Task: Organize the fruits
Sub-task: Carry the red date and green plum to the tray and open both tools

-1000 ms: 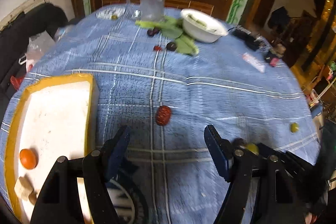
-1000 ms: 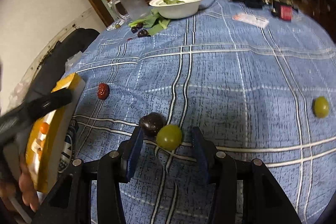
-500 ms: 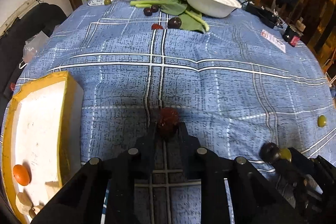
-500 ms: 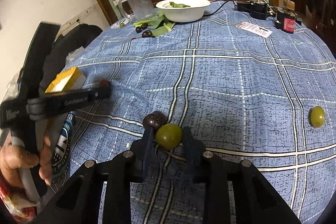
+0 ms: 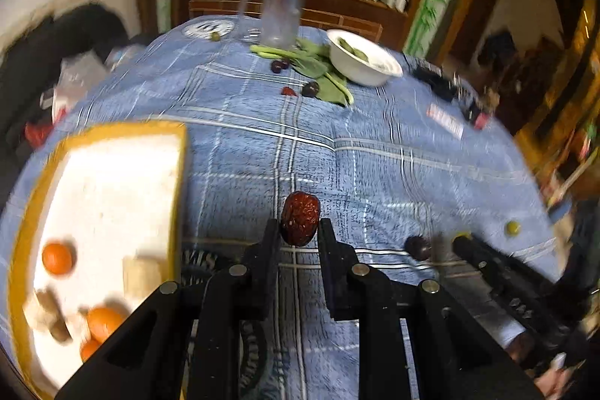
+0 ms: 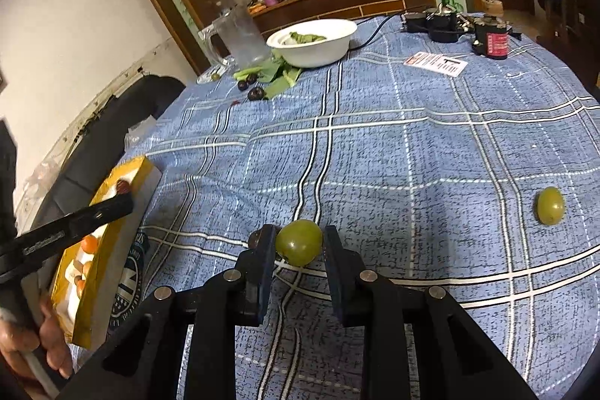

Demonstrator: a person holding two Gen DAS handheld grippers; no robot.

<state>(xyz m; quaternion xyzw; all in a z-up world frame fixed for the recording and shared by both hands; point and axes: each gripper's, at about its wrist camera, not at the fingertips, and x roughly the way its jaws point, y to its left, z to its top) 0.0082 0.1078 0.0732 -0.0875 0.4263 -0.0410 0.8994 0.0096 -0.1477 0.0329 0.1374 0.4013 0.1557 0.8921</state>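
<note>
Your left gripper (image 5: 299, 225), spread wide above the table a second ago, now pinches the red date (image 5: 300, 218) between its fingers (image 5: 270, 242) and has carried it up off the blue checked tablecloth (image 5: 375, 175), beside the yellow-rimmed tray (image 5: 180, 175). Your right gripper (image 6: 298, 242), open around the green grape (image 6: 299, 241) a second ago, now clamps it; the grape sits at the tips, the right finger (image 6: 333, 250) pressed to its side. A dark plum (image 6: 255, 238) lies just behind the left finger, touching or nearly touching it, partly hidden. In the right view the date shows above the tray's near corner, held by your left gripper. The tray holds small oranges (image 5: 57, 258) and pale cubes (image 5: 140, 274). A second green grape (image 6: 550, 205) lies well apart on the cloth to the right. At the far edge stand a white bowl (image 6: 313, 42), a clear jug (image 6: 243, 38), green leaves (image 5: 318, 70) and more dark plums (image 6: 255, 93). A card (image 6: 437, 62) and black devices (image 6: 438, 23) lie far right.
</note>
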